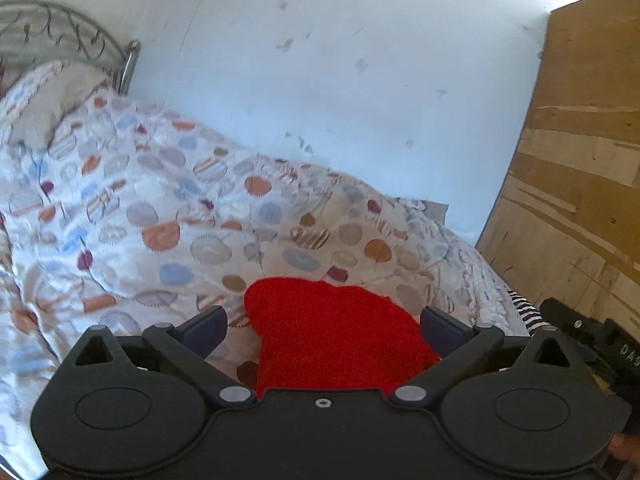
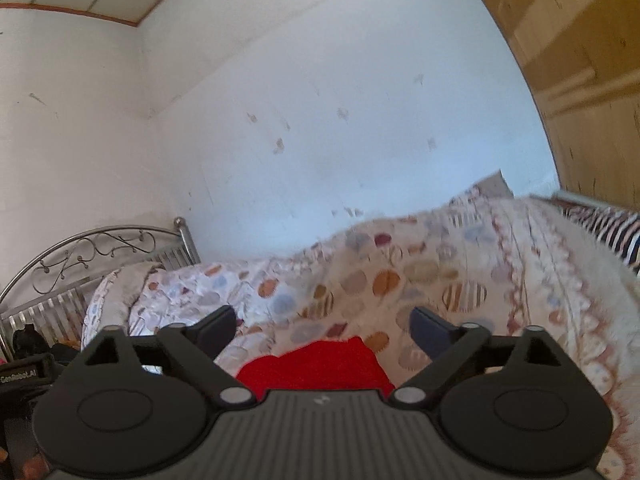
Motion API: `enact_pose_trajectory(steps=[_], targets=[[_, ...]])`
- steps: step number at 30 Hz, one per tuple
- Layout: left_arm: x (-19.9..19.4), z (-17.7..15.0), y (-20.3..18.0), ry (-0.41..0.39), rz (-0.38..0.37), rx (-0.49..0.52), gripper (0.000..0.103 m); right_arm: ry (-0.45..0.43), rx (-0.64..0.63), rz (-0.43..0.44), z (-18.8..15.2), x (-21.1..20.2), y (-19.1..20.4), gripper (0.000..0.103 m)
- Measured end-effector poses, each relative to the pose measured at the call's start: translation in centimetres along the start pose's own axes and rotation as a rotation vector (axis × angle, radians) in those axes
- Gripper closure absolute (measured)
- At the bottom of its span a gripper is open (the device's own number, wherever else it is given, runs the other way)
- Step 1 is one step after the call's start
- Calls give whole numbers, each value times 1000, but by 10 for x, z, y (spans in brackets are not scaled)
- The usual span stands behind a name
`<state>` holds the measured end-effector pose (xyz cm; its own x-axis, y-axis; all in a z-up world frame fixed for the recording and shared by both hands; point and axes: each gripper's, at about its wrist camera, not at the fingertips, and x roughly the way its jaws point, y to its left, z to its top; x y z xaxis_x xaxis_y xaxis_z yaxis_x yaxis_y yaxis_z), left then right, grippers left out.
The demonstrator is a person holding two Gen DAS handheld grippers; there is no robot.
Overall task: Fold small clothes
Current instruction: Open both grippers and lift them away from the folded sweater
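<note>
White walls stand behind a bed [image 1: 120, 208] with a dotted cover and a metal headboard [image 2: 92, 256] at its far left. A brown wooden cupboard [image 1: 580, 160] is on the right. The red cloth [image 1: 332, 340] lies on the bed, near both grippers. The left gripper [image 1: 324, 326] and right gripper [image 2: 322, 326] have jaws wide open, holding nothing.

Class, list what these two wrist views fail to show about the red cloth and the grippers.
1. Red cloth: its near part is hidden behind the left gripper body in the left view, so its type and fold state are unknown.
2. Right view: only a strip of cloth shows above the right gripper body.
3. Both views: bedspread pattern is blurred.
</note>
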<state>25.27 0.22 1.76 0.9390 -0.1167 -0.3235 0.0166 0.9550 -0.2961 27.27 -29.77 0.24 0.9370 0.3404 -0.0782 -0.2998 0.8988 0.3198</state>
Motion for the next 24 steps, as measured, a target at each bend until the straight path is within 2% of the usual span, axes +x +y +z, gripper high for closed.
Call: enact_pose_trajectory(steps=[13,18,24], targets=[[-84,-3,-20,-88,28,90,1,-111,-81,-9,10,-87,38,0],[-110,-19,-24,-92,35,115,1,-128,-106,-25,-8,-121,48,0],[-140,-52,-26,-46,45,122,1,-166,-153,-95,-39,-168,58,0]])
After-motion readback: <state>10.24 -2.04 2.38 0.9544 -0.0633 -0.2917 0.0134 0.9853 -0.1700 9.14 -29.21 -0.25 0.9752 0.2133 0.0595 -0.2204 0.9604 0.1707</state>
